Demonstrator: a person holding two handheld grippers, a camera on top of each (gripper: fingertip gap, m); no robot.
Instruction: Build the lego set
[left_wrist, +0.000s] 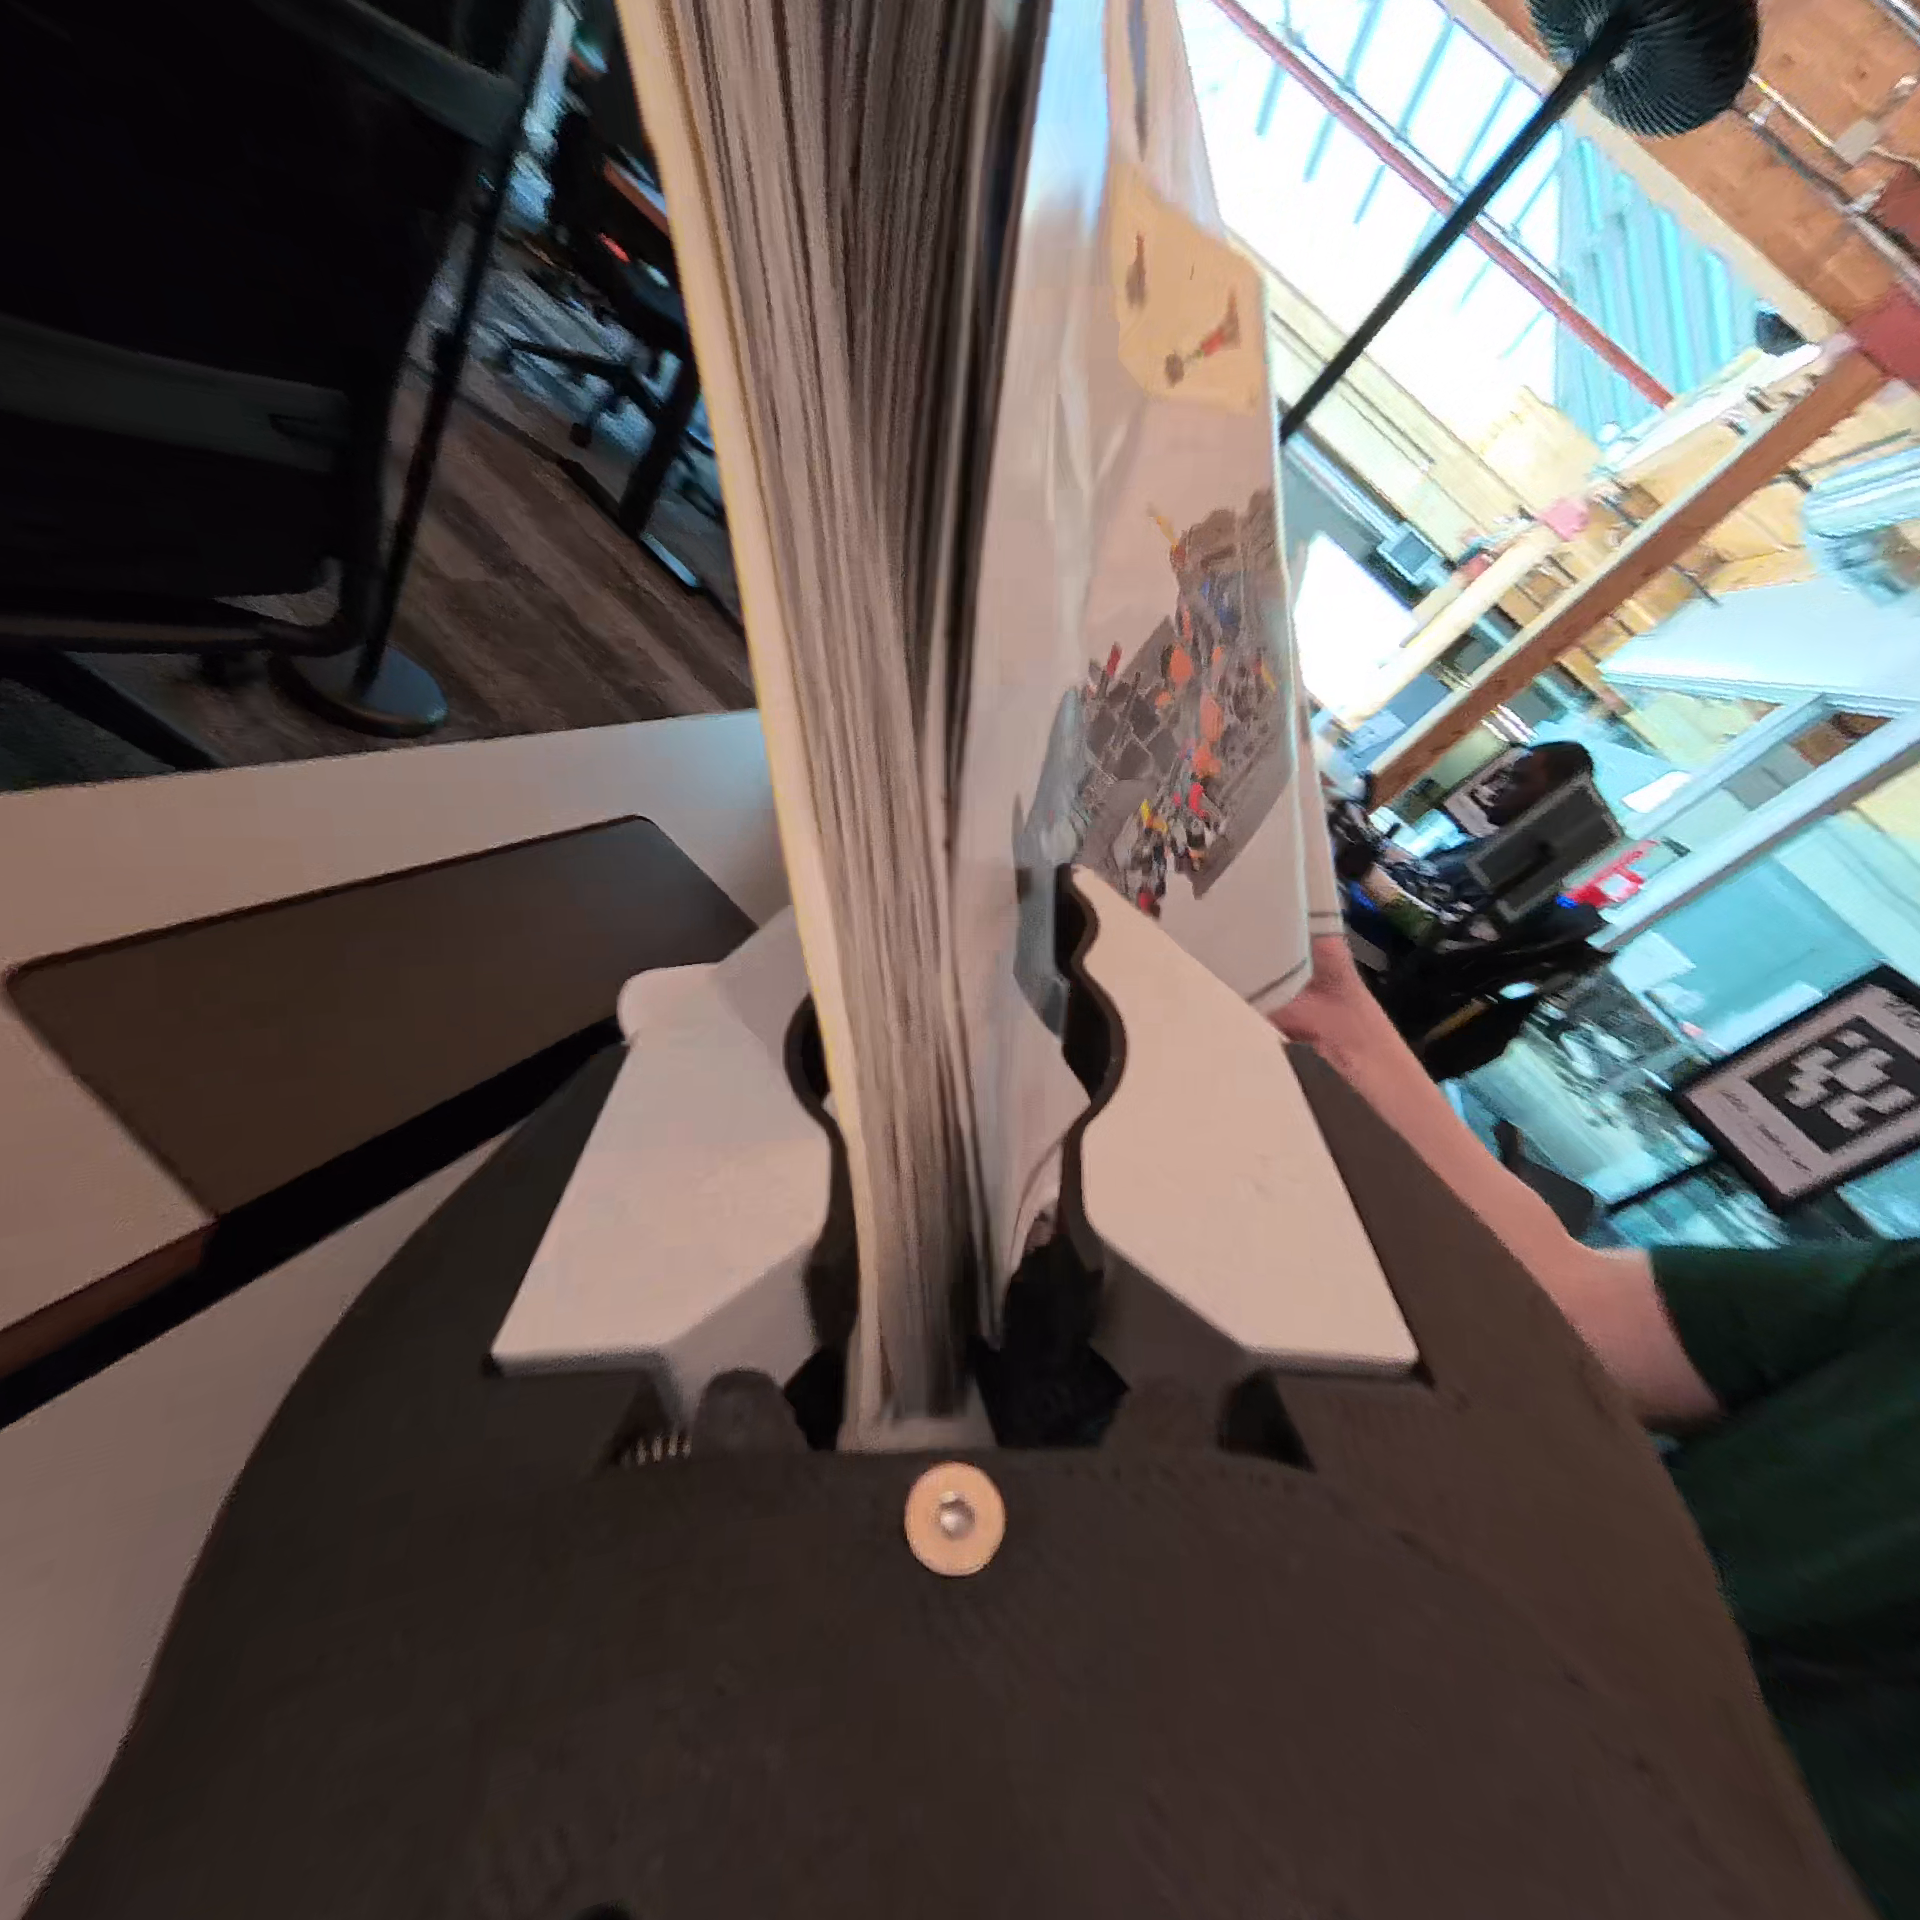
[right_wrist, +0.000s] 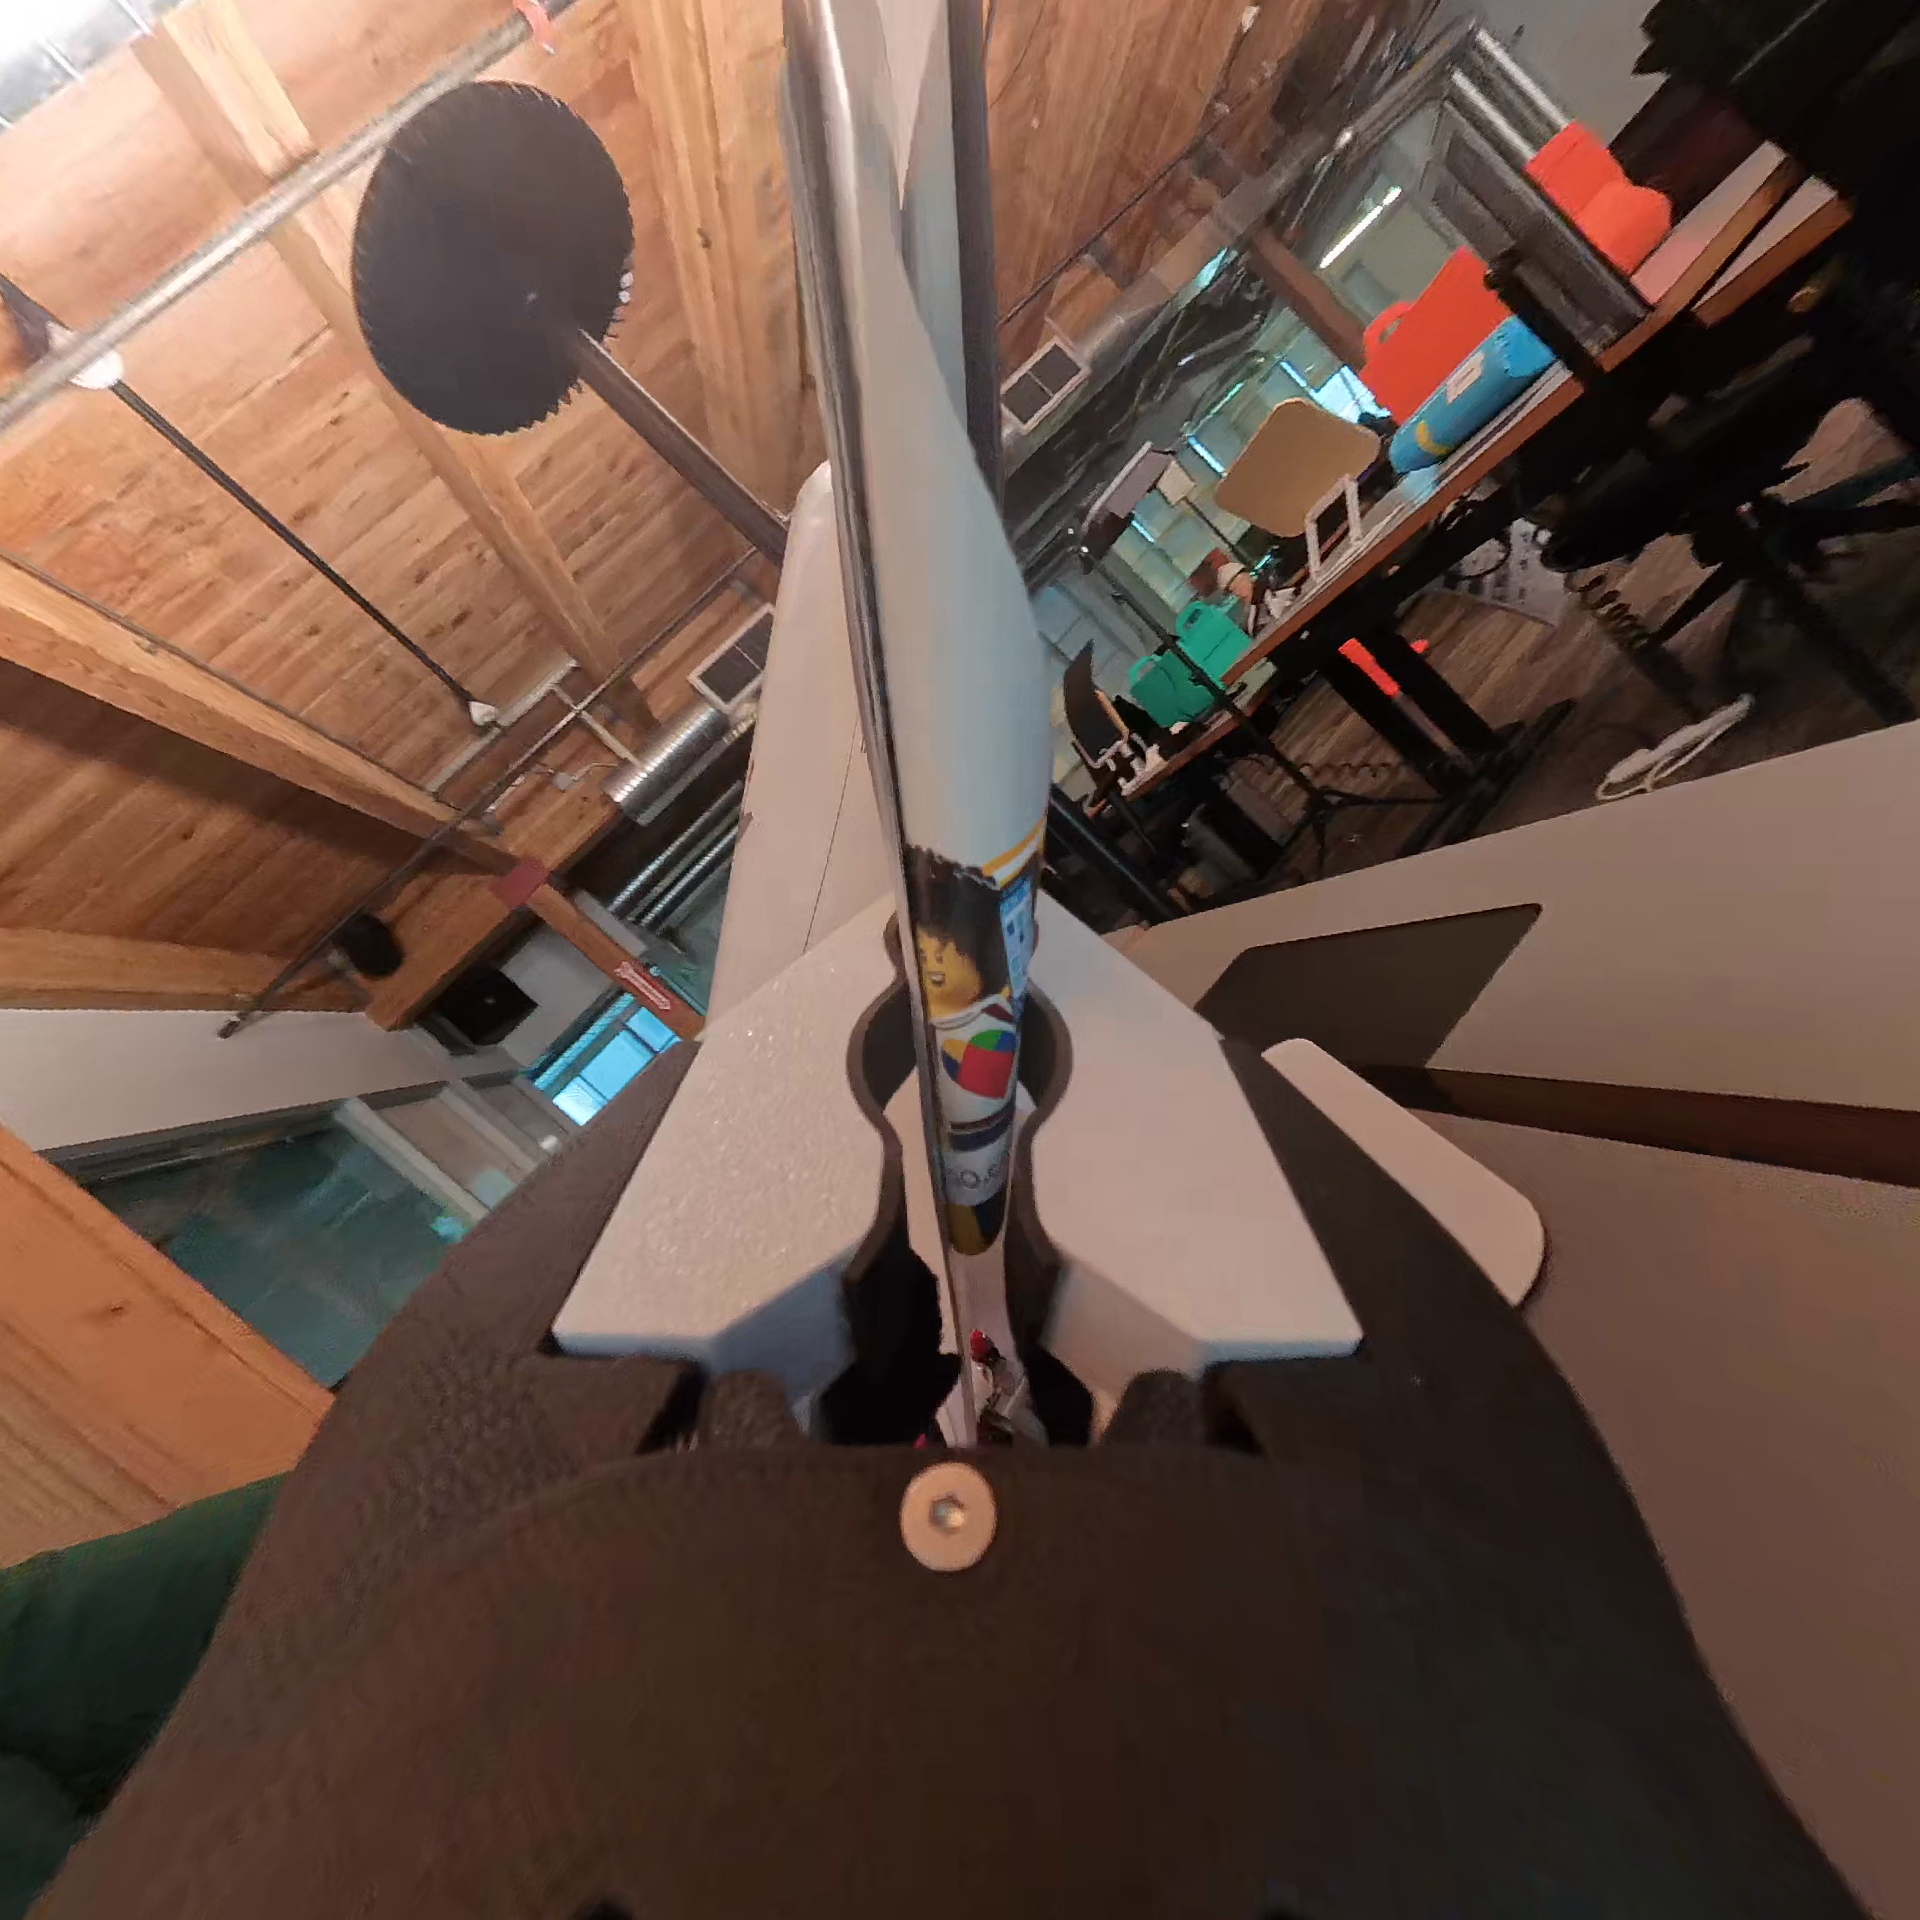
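Observation:
The thick instruction booklet (left_wrist: 862, 520) stands upright and edge-on, lifted above the table. My left gripper (left_wrist: 925, 914) is shut on a thick stack of its pages; a printed page with a colourful model picture (left_wrist: 1174, 727) fans out to the right. In the right wrist view my right gripper (right_wrist: 961, 935) is shut on a thin sheaf of the same booklet (right_wrist: 935, 623), whose glossy page shows a printed toy figure between the fingers. No loose bricks show in either view.
A white table (left_wrist: 312, 831) with a dark inset panel (left_wrist: 364, 987) lies below, and also shows in the right wrist view (right_wrist: 1714, 831). A person's forearm (left_wrist: 1455, 1195) in a green sleeve reaches in at the right. A black pole lamp (right_wrist: 488, 260) stands behind. Cluttered desks (right_wrist: 1455, 416) are far off. Left tips to right tips: about 35 centimetres.

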